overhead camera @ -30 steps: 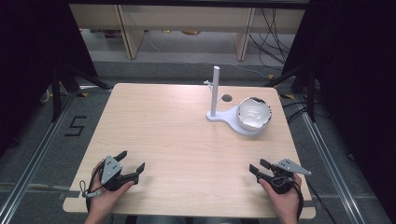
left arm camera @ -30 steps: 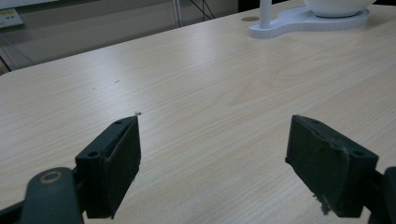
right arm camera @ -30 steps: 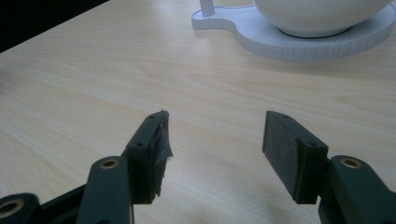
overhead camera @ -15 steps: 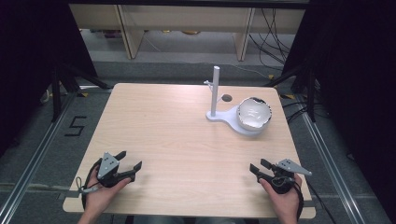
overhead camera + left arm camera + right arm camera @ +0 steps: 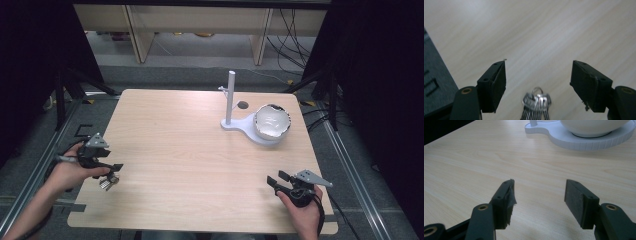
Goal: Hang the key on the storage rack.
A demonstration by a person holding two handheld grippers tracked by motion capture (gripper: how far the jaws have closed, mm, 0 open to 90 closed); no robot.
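left gripper [image 5: 537, 75] fingers closing, apart, over keys [image 5: 536, 106]; untouched.

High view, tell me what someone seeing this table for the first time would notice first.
Most striking is the white stand with its upright post at the far right of the wooden table, holding a white bowl. Next is the bunch of keys at the near left edge, just below the left gripper, whose jaws stand open. The right gripper sits open at the near right.
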